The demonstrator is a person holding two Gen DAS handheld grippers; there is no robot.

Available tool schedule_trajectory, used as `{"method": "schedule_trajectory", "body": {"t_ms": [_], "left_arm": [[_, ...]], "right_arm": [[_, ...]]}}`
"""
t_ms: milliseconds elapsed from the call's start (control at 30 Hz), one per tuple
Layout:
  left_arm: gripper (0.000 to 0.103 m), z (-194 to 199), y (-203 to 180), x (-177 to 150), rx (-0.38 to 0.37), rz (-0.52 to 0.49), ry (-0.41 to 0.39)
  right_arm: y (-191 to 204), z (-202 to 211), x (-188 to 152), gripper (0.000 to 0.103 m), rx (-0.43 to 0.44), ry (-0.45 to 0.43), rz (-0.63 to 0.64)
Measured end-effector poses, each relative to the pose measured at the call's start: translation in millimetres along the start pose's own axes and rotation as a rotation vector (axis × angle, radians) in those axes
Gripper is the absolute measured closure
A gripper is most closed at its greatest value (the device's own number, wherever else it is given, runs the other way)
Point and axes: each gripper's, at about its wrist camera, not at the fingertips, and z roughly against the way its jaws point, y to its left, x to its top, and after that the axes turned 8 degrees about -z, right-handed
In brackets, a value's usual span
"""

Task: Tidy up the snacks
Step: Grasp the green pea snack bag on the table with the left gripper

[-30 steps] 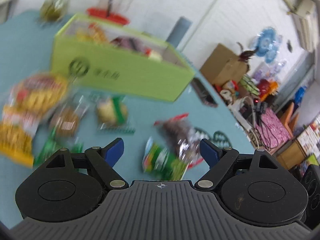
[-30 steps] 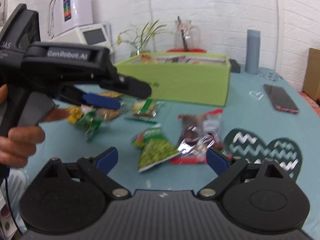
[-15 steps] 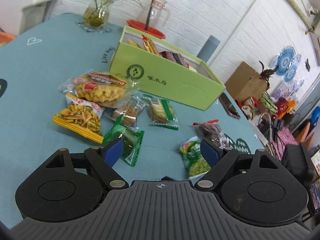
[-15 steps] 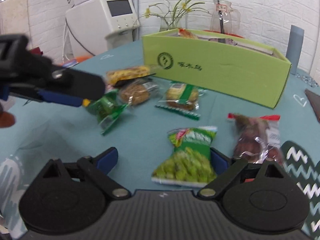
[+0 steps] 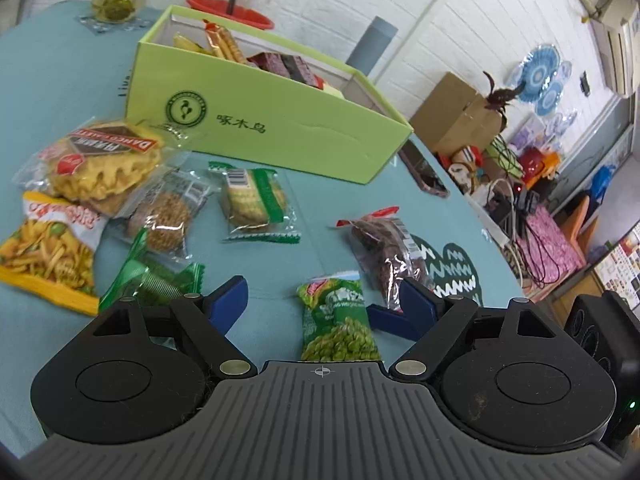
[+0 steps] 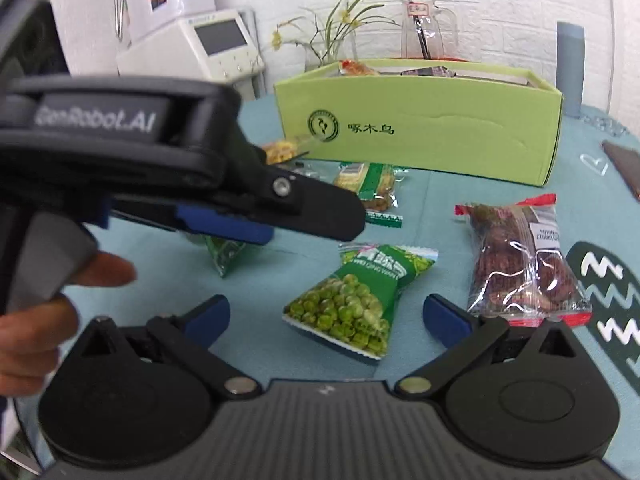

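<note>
- Right tongs: jaws opening, nothing pinched; pea packet lies on the table between the tips.
- Left tongs: spread, empty, above the pea packet.
- Date packet: at 2 o'clock from the peas.
- Biscuit packet: 11 o'clock, farther.
- Green box: 12 o'clock, farthest, snacks inside.

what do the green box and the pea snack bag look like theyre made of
Green box: likely matte cardboard, judging by its thin straight walls, a printed logo and a slight dent line. Pea snack bag: glossy plastic film, with crimped sealed ends and glare.
</note>
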Motion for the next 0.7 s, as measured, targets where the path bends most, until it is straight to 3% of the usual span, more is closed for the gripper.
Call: {"method": "schedule_trajectory", "body": {"t_ms": [100,200,267,400,500,533,567,633,700], "left_arm": [[0.027,-4.3,1.7,4.9,0.0,-0.008,0.007],[0.027,-8.2,6.4,10.1,-0.01,-0.014,0.017],[0.035,-13.2,7.1,13.5,-0.035,-0.028,0.036],[0.04,-22.0,-0.1,13.1,-0.051,-0.086,0.072],[0.044,-30.6,-7.3,8.4,-0.057,-0.136,0.107],[0.052,-34.3,-8.1,5.4,-0.052,-0.14,0.126],[0.066,-38.2,-8.2,1.4,-0.052,-0.141,0.146],[0.088,-35.8,-10.8,-5.5,-0.069,-0.144,0.136],[0.089,-28.9,-16.0,-8.6,-0.067,-0.133,0.123]], "right_arm": [[-2.8,0.7,7.1,0.001,0.008,0.028,-0.038],[8.9,-1.0,11.7,0.001,-0.066,0.072,-0.022],[15.7,3.3,9.5,0.001,-0.055,0.031,0.01],[24.8,-4.6,5.7,0.003,-0.131,0.018,0.075],[24.0,-10.4,5.1,0.024,-0.152,0.007,0.089],[24.3,-9.9,4.6,0.03,-0.157,0.004,0.103],[24.8,-7.3,2.7,0.041,-0.166,-0.002,0.11],[21.8,-0.1,1.5,0.042,-0.132,0.0,0.071],[21.0,10.0,-0.9,0.042,-0.114,-0.019,0.067]]}}
